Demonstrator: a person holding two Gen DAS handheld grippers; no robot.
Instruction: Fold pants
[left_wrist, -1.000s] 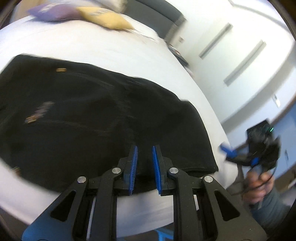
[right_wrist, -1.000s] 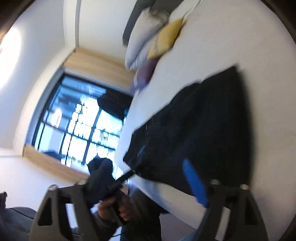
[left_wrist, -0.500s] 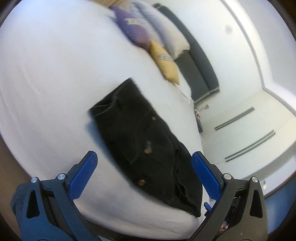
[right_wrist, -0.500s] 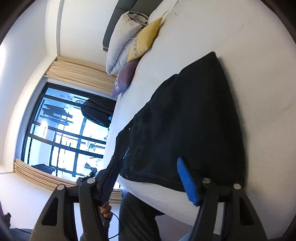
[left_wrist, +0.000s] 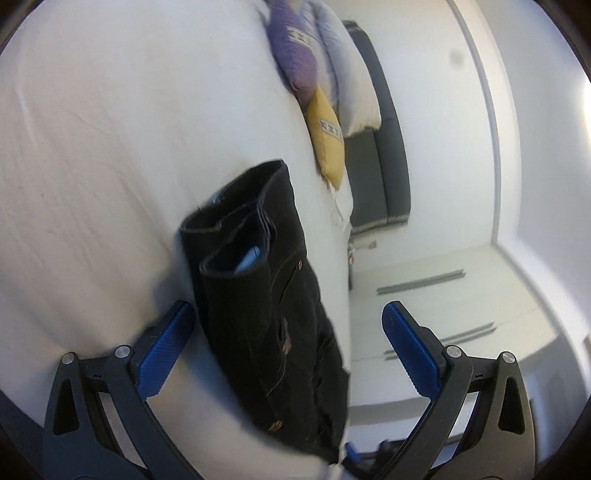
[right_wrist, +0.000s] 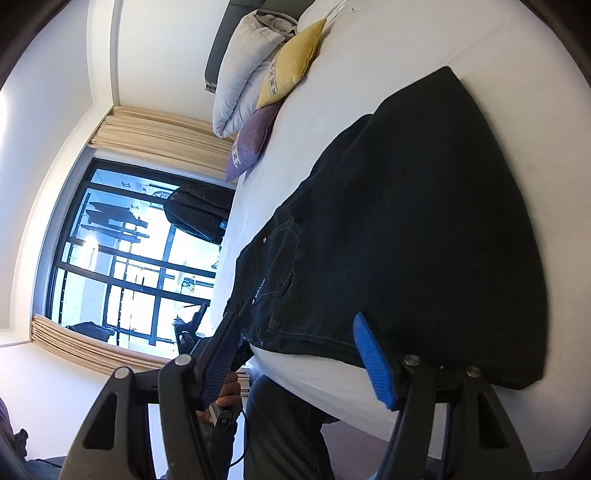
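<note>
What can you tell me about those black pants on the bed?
The pants are black denim with dark stitching, small metal rivets and a pocket. They lie folded into a compact stack on the white bed, near its edge; the left view shows layered edges at one end. Only the bed touches them: both claws are open and off the cloth.

The left gripper (left_wrist: 288, 339), black-framed with blue ribbed pads, stands with its jaws spread wide, nothing pressed between them. The matching right gripper (right_wrist: 295, 354) is partly spread, empty. A hand (right_wrist: 225, 397) shows lower left.
</note>
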